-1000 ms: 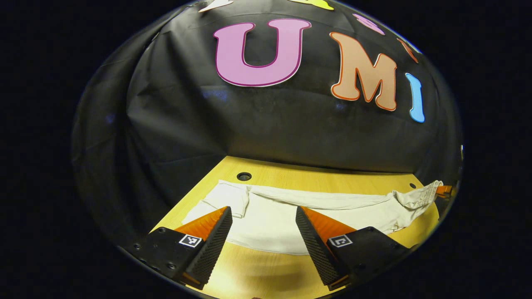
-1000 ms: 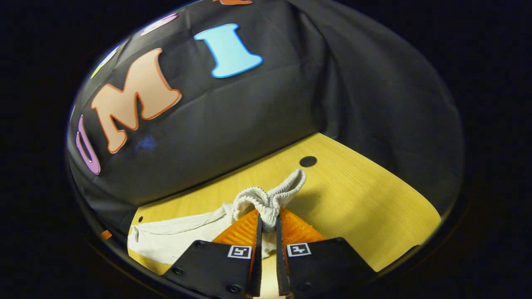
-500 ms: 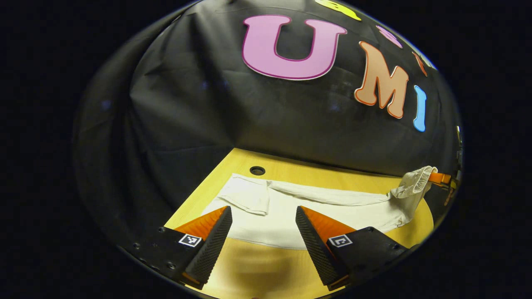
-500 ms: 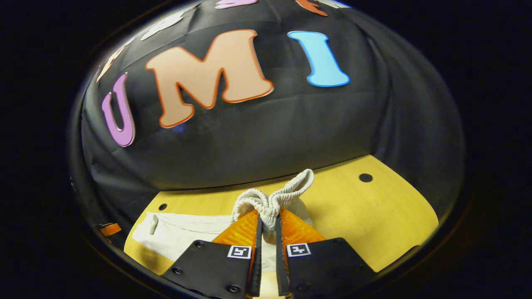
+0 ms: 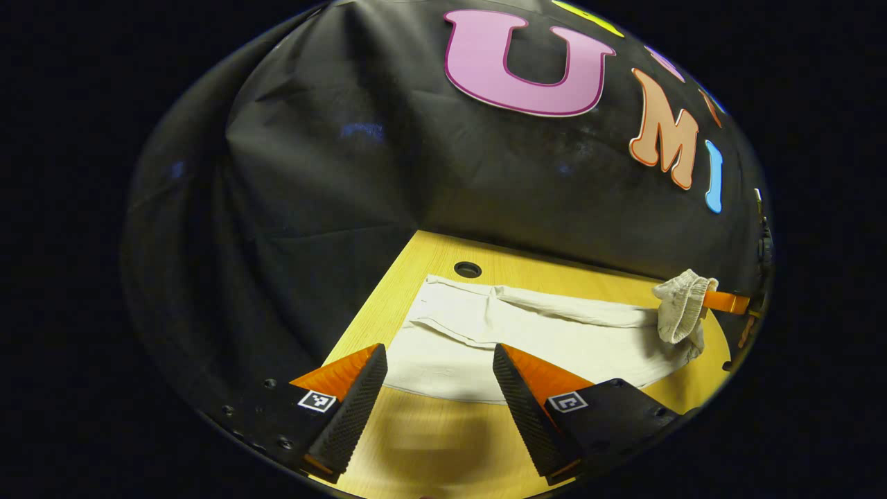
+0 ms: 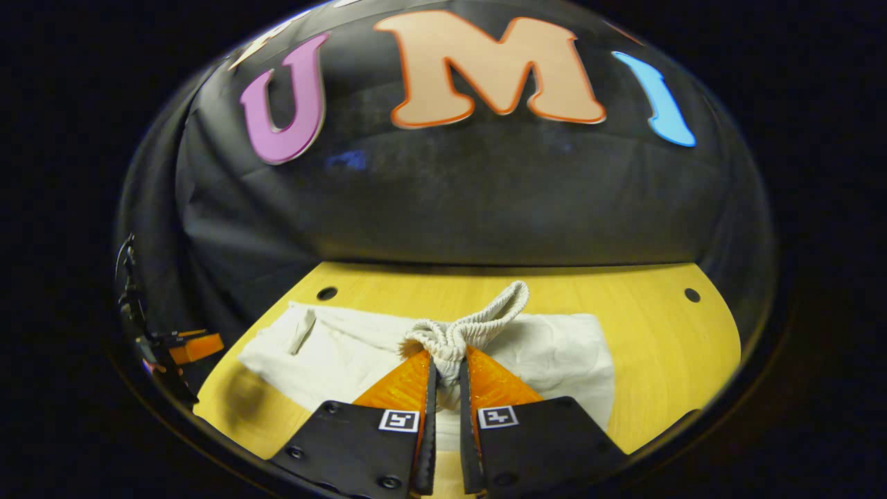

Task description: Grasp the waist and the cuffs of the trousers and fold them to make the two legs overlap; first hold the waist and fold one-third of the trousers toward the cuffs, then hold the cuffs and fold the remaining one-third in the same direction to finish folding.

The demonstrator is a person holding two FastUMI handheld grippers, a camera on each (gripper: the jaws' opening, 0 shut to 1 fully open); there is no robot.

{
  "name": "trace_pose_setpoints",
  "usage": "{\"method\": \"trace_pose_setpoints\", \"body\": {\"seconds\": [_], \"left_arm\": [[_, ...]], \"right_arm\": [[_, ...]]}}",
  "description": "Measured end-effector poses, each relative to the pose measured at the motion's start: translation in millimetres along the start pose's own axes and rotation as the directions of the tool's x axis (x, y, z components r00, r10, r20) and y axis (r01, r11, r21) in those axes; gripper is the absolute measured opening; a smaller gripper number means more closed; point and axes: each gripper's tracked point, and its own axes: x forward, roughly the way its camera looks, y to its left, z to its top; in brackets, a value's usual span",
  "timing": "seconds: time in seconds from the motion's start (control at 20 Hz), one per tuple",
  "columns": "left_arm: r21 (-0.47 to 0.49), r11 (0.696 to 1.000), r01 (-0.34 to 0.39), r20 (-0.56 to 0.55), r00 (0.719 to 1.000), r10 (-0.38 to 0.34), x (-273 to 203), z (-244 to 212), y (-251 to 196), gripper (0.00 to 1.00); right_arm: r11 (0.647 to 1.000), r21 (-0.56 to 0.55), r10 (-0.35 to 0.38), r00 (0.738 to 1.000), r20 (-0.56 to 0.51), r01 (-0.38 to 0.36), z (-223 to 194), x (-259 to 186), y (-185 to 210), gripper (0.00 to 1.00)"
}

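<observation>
Our right claw [image 6: 444, 367] stays clamped on the bunched waist [image 6: 463, 331] and has carried it over the trousers [image 5: 527, 333], which lie on the worktop [image 5: 443, 443]. Our left claw [image 5: 440, 371] hovers with fingers apart above the near edge. We judge the first third-fold is underway.

A light wooden tabletop [image 5: 443, 443] with small round holes [image 5: 468, 269] stands against the booth's creased black cloth wall [image 6: 450, 201], under dim, warm light.
</observation>
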Motion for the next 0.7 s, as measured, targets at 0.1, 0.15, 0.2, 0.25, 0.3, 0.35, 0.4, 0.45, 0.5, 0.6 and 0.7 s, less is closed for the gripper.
{"method": "trace_pose_setpoints", "body": {"seconds": [0.1, 0.15, 0.2, 0.25, 0.3, 0.35, 0.4, 0.45, 0.5, 0.6, 0.7], "left_arm": [[0.018, 1.000, 0.006, -0.016, 1.000, -0.005, 13.9, -7.6, 7.4, 0.94], [0.026, 1.000, 0.007, -0.024, 1.000, -0.006, 18.9, -11.4, 10.6, 0.95], [0.028, 1.000, 0.007, -0.033, 0.999, -0.006, 24.4, -14.8, 11.7, 0.94], [0.031, 1.000, 0.004, -0.049, 0.999, -0.003, 30.5, -19.8, 12.9, 0.94], [0.035, 0.999, -0.002, -0.070, 0.998, 0.004, 35.2, -26.1, 13.5, 0.94], [0.037, 0.999, -0.006, -0.087, 0.996, 0.009, 41.6, -31.8, 15.1, 0.95], [0.037, 0.999, -0.010, -0.100, 0.995, 0.014, 48.5, -37.1, 17.4, 0.95], [0.038, 0.999, -0.014, -0.110, 0.994, 0.018, 55.2, -40.7, 20.3, 0.95], [0.040, 0.999, -0.024, -0.120, 0.992, 0.028, 56.6, -44.9, 22.7, 0.95], [0.047, 0.998, -0.039, -0.149, 0.988, 0.045, 63.5, -56.0, 25.4, 0.95], [0.055, 0.997, -0.054, -0.182, 0.981, 0.063, 69.7, -65.2, 28.2, 0.95]], "right_arm": [[0.998, -0.055, 0.016, 0.999, -0.033, -0.018, 20.4, -5.5, -3.8, 0.17], [0.996, -0.078, 0.026, 0.999, -0.045, -0.030, 24.2, -7.1, -1.1, 0.19], [0.995, -0.080, 0.049, 0.997, -0.060, -0.054, 27.7, -8.1, 0.4, 0.25], [0.995, -0.075, 0.066, 0.995, -0.078, -0.072, 31.1, -9.8, -3.3, 0.27], [0.994, -0.062, 0.084, 0.993, -0.088, -0.089, 39.1, -10.8, -8.5, 0.44], [0.994, -0.055, 0.089, 0.992, -0.094, -0.094, 47.1, -15.6, -13.3, 0.63], [0.994, -0.063, 0.083, 0.992, -0.091, -0.089, 57.8, -17.7, -23.0, 0.81], [0.994, -0.072, 0.078, 0.993, -0.084, -0.085, 55.0, -22.1, -29.0, 1.00], [0.994, -0.078, 0.072, 0.994, -0.081, -0.079, 60.7, -25.5, -34.9, 0.97], [0.995, -0.071, 0.059, 0.994, -0.087, -0.066, 62.8, -33.7, -31.4, 0.98], [0.997, -0.042, 0.058, 0.994, -0.096, -0.062, 65.3, -41.6, -36.2, 0.95]]}}
